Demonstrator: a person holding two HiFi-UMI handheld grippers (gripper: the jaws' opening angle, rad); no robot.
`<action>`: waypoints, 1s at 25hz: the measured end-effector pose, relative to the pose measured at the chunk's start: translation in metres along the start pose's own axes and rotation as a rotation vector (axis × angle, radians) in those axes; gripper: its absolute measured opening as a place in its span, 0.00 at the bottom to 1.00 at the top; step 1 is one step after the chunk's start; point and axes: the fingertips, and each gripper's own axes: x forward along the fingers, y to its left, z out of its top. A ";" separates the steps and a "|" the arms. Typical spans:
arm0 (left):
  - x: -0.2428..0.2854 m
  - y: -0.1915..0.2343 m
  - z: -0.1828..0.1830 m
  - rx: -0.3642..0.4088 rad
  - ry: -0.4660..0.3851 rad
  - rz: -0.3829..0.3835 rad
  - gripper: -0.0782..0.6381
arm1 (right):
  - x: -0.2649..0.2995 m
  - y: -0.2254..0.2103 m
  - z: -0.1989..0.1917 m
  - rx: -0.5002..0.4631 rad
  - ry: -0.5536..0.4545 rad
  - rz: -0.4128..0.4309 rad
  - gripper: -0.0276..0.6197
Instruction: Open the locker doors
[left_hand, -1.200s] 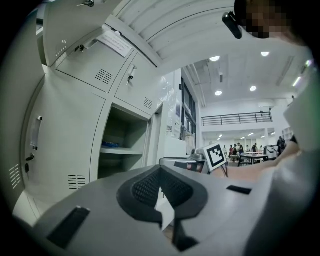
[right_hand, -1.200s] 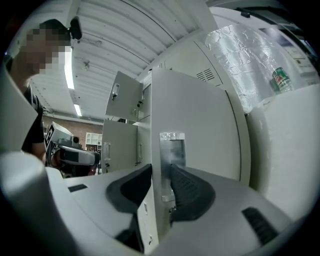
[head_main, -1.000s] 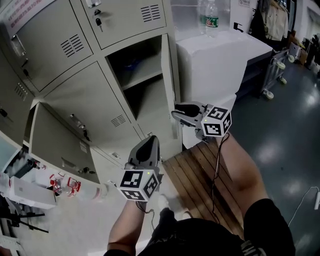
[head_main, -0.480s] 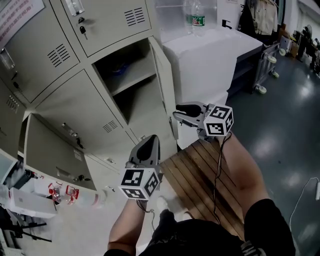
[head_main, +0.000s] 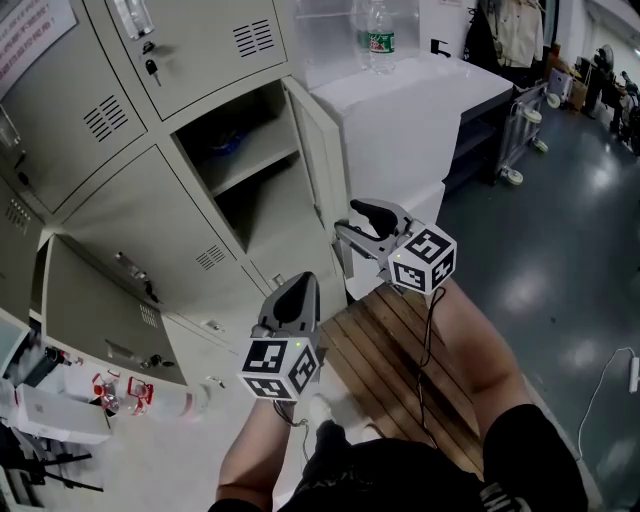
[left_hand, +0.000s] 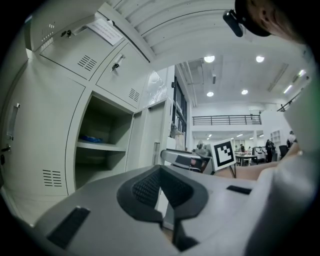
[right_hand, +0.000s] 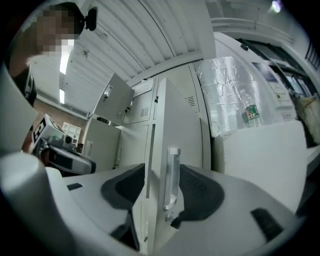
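Observation:
A bank of grey lockers fills the left of the head view. One middle door (head_main: 315, 160) stands swung out, baring a compartment with a shelf (head_main: 240, 170). My right gripper (head_main: 347, 220) straddles that door's free edge (right_hand: 155, 150), and its jaws have just been opening. The door and its small pull handle (right_hand: 173, 175) stand between the pads without being pinched, so the right gripper (right_hand: 162, 187) is open. My left gripper (head_main: 297, 287) hovers lower, in front of the closed locker below. Its pads (left_hand: 162, 187) meet with nothing between them.
A white cabinet (head_main: 420, 120) with a water bottle (head_main: 378, 40) on top stands right of the open door. A wooden slat bench (head_main: 390, 350) lies under my right arm. At lower left another door (head_main: 90, 310) hangs ajar above bottles (head_main: 130, 390). Keys (head_main: 150, 68) hang in an upper door.
The right gripper's jaws have spread apart around the door edge, and it has turned and shifted a little to the left. The left gripper has barely moved.

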 end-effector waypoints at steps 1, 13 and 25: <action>0.000 -0.001 0.000 0.000 0.000 0.000 0.11 | 0.001 -0.001 0.000 -0.033 0.009 -0.032 0.36; -0.013 -0.010 0.003 0.001 -0.013 0.018 0.11 | -0.022 -0.027 -0.005 -0.100 0.082 -0.194 0.20; -0.042 -0.020 0.014 0.010 -0.043 0.078 0.11 | -0.046 -0.035 0.003 -0.039 0.065 -0.343 0.08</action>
